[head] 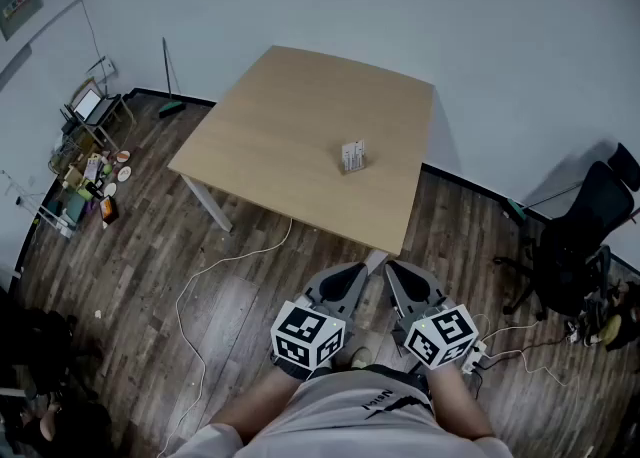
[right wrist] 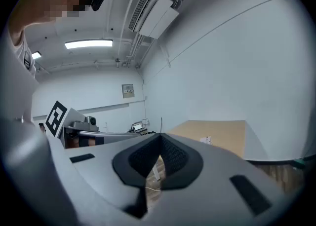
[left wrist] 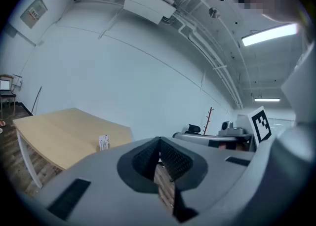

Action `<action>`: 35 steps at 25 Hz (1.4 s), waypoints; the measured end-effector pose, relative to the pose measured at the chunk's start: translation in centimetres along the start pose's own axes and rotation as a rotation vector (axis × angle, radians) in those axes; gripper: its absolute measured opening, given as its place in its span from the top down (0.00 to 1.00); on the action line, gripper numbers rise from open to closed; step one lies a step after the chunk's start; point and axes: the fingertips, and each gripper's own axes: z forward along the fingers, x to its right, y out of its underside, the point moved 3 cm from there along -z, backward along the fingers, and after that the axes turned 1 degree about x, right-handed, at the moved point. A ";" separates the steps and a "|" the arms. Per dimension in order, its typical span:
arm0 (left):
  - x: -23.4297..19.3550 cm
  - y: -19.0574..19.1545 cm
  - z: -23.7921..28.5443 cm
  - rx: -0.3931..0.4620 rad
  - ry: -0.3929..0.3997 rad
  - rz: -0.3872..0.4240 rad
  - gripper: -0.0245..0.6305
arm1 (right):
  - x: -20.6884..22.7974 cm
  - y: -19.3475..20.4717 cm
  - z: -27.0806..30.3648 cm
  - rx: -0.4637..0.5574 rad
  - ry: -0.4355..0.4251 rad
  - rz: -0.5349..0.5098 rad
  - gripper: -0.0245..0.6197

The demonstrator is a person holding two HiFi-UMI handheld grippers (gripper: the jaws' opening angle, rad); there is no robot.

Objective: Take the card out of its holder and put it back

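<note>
Card holder (head: 353,156) stands on the wooden table (head: 270,126), right of centre; a white card seems to sit in it, too small to tell one from the other. Well apart from both grippers. Left gripper (head: 352,281) and right gripper (head: 400,281) hang low by the person's waist, each with jaws closed tip to tip, nothing between. Judged step: approach. Close in first, open jaws early, one bracing the base, the other pinching the card's top edge

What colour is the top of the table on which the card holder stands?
The table top is a light tan wood colour; the head view shows it best.
</note>
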 end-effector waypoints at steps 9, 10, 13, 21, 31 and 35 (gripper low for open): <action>-1.4 -0.4 0.5 -0.005 0.006 0.026 0.94 | -0.1 0.2 1.6 0.029 -0.034 0.030 0.94; -1.7 -0.2 0.7 -0.011 0.004 0.027 0.94 | 0.0 0.2 1.7 0.034 -0.035 0.029 0.94; -2.0 0.2 2.0 -0.032 0.004 0.028 0.94 | 1.1 0.2 2.1 0.043 -0.034 0.033 0.94; -6.0 0.6 7.7 -0.065 -0.039 0.045 0.94 | 6.7 0.4 6.0 0.043 -0.070 0.068 0.94; -13.4 -0.9 19.9 -0.099 -0.168 0.059 0.94 | 19.0 -1.0 13.9 0.007 -0.177 0.104 0.94; -16.2 -0.7 23.4 -0.117 -0.219 0.083 0.94 | 22.0 -1.5 16.4 0.009 -0.254 0.116 0.94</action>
